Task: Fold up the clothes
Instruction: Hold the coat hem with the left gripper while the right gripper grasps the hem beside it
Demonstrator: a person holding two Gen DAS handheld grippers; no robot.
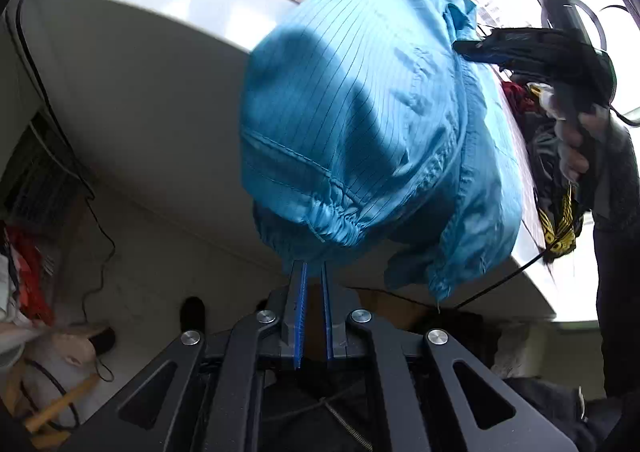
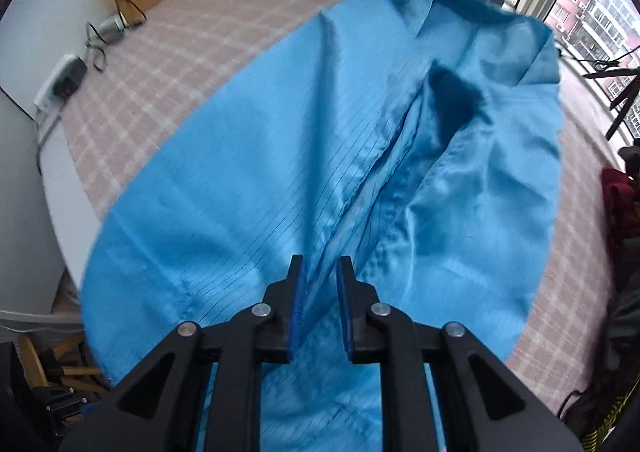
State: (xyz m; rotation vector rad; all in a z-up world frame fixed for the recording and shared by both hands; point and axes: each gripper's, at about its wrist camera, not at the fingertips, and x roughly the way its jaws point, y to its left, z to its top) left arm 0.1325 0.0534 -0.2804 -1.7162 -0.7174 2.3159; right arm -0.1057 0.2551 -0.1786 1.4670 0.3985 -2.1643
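Lift-and-spread step: left hand-held gripper point(image 1: 314, 272) clamped on blue garment point(image 1: 360, 123) hem, right hand-held gripper point(image 2: 322, 272) pinching a fold, garment draped ahead over bed point(image 2: 180, 51); next likely needs a level lay-down.

No text, label, brand or number can be read in either view. The yellow print on the dark cloth point(image 1: 560, 223) at the right edge of the left wrist view is too blurred and crumpled to make out.
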